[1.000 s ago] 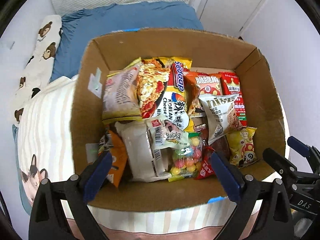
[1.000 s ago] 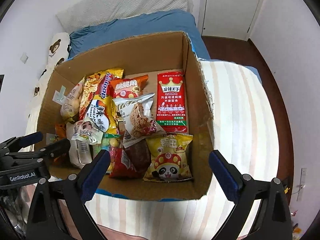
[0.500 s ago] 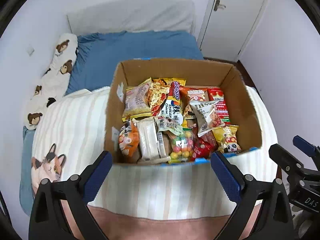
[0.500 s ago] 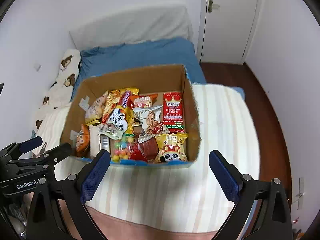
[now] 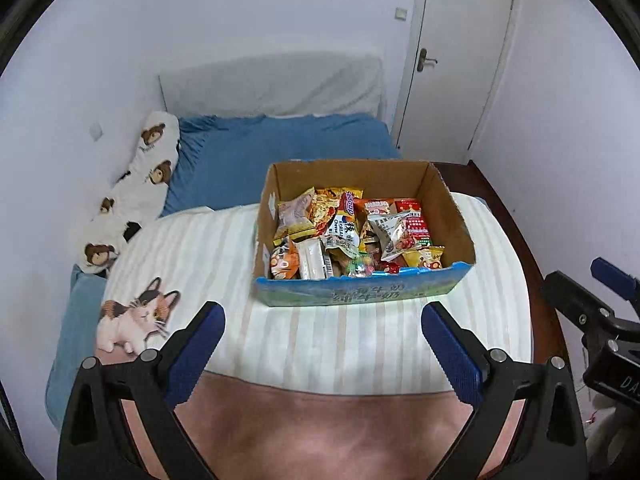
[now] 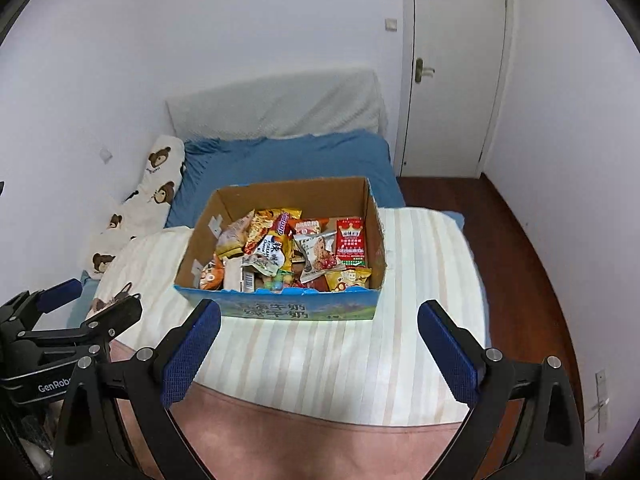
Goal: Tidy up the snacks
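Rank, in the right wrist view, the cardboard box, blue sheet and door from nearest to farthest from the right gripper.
From the right gripper:
1. Cardboard box, straight ahead on the striped blanket.
2. Blue sheet, behind the box.
3. Door, far right, against the back wall.

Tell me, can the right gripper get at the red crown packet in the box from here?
Probably yes. The right gripper is open and empty, the cardboard box has no lid, and the red crown packet lies on top by the right wall. It must first clear the near wall.
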